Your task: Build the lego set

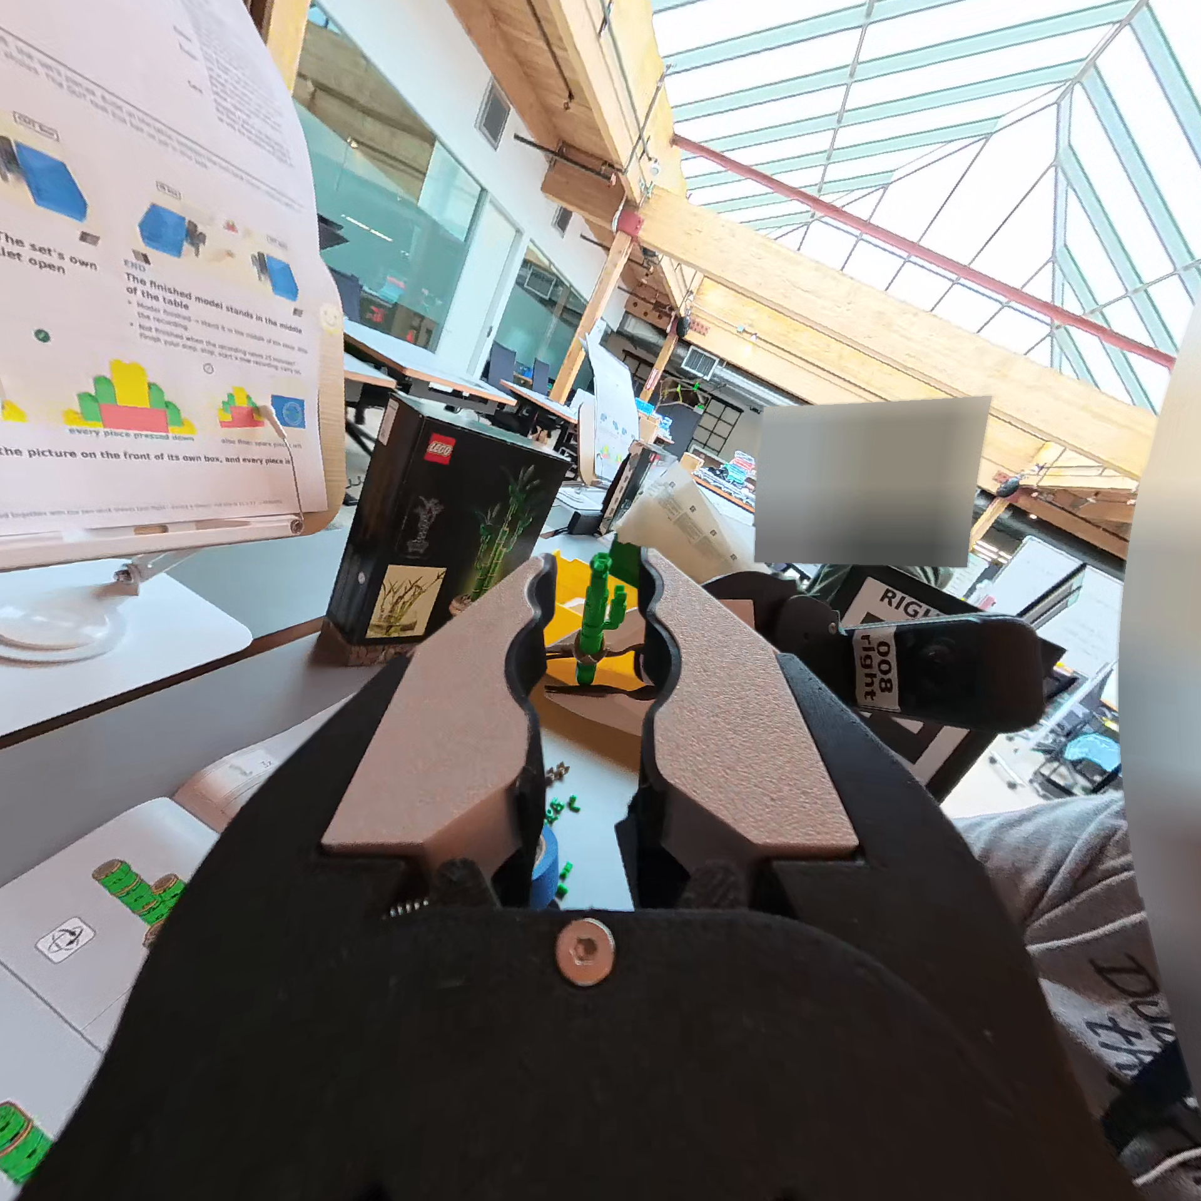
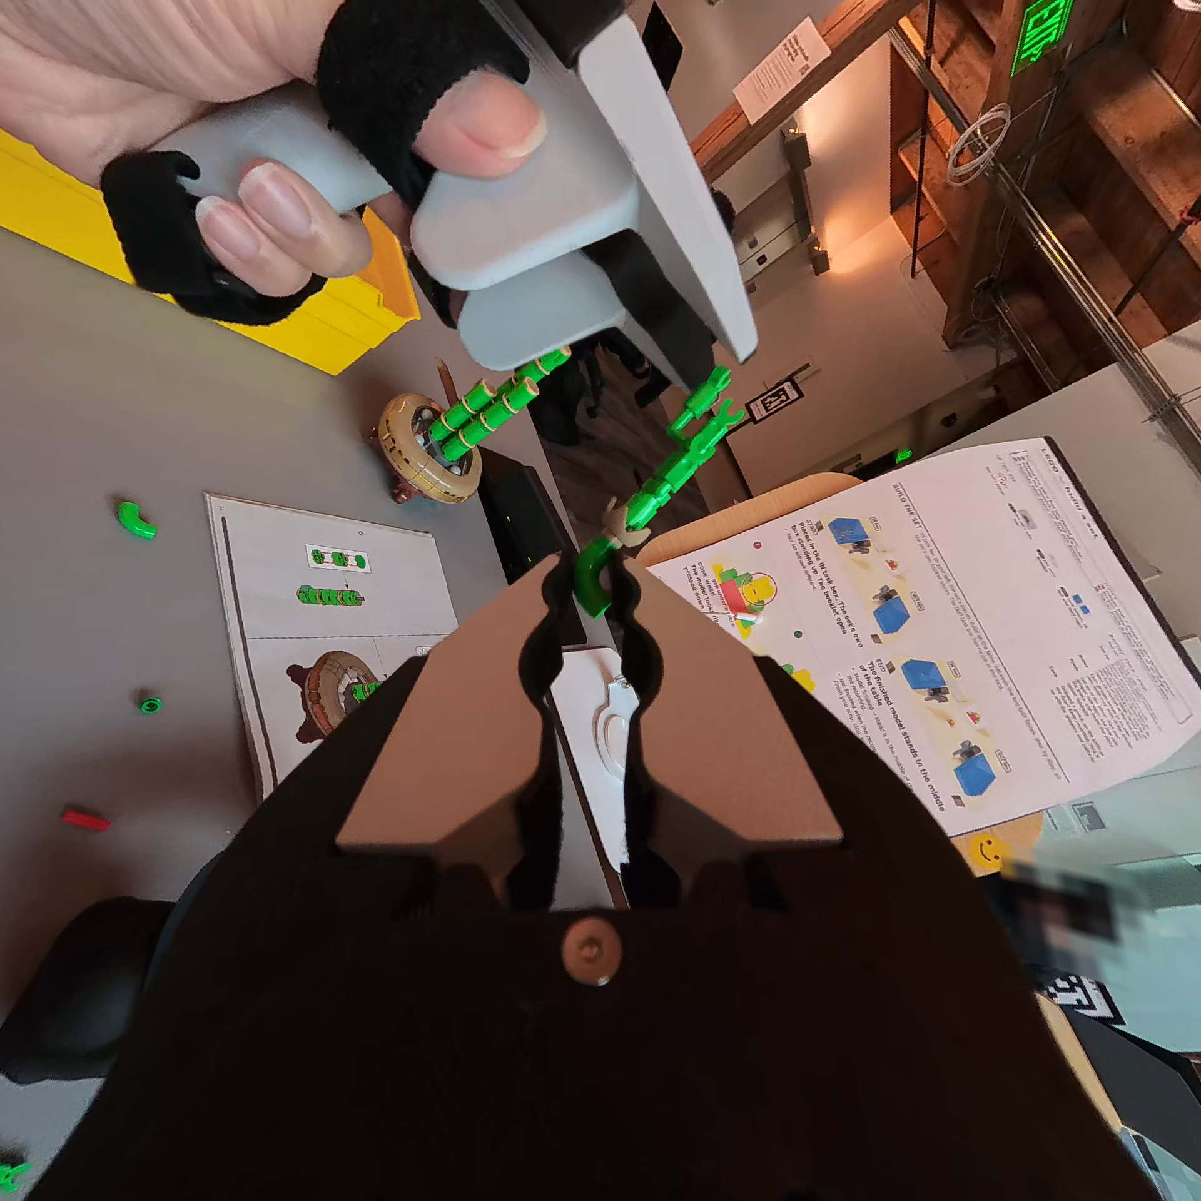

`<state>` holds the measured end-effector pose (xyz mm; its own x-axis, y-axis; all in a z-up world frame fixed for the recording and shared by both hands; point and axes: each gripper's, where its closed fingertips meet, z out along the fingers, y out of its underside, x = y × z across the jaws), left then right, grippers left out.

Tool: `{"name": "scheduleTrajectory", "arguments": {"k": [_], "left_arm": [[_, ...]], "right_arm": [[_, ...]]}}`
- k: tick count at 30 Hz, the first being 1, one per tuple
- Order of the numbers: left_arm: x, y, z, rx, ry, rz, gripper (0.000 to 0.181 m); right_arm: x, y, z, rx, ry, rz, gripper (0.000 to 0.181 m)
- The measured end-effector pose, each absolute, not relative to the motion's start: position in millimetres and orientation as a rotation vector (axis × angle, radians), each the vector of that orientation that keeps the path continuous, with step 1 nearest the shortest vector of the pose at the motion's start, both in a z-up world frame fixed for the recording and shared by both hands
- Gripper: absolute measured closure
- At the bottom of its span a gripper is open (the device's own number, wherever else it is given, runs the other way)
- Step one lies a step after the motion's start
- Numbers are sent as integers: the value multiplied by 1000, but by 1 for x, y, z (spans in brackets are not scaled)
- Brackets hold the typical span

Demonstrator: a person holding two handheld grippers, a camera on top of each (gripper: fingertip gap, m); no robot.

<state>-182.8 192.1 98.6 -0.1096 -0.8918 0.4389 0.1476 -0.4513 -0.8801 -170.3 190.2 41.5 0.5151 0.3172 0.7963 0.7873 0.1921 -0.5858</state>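
A green branched stem [image 2: 676,468] of plastic bricks is held aloft above a grey table [image 2: 130,403], its curved lower end pinched between the tips of the right gripper [image 2: 590,588]. Seen from that gripper's own camera, the stem's long axis runs away from the fingertips, up and to the right, ending in small clip-shaped tips; a tan collar sits just above the curved piece. In the left wrist view the same stem [image 1: 594,624] stands nearly upright, framed in the gap between the fingers of the left gripper [image 1: 594,585], whose jaws are spread with nothing between them.

On the table beyond, a round tan and brown base [image 2: 432,458] carries a cluster of green bamboo stalks that lean up and to the right. An open instruction booklet [image 2: 331,617] lies beside it, with loose green pieces [image 2: 136,520] and a red piece [image 2: 84,819] scattered to its left. A yellow bin [image 2: 312,325] sits at the far edge. The set's black box [image 1: 442,539] stands upright near a propped printed sheet [image 1: 149,273].
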Motion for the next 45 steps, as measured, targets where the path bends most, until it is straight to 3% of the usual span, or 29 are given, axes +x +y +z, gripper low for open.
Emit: {"name": "scheduleTrajectory", "arguments": {"k": [14, 30, 36, 42, 45], "left_arm": [[-176, 195, 94, -1386, 871, -1601, 178], [-172, 203, 92, -1398, 794, -1584, 178], [-174, 207, 93, -1400, 761, -1571, 178], [-165, 200, 91, -1401, 792, -1579, 178], [-157, 194, 89, -1402, 817, -1573, 178]], "right_arm": [[-167, 192, 39, -1410, -1044, -436, 173], [-172, 200, 37, -1492, -868, -141, 172], [-171, 202, 48, -1479, -741, -109, 151], [-167, 200, 60, -1448, -642, -108, 155], [-161, 200, 62, -1450, -615, -98, 171]]}}
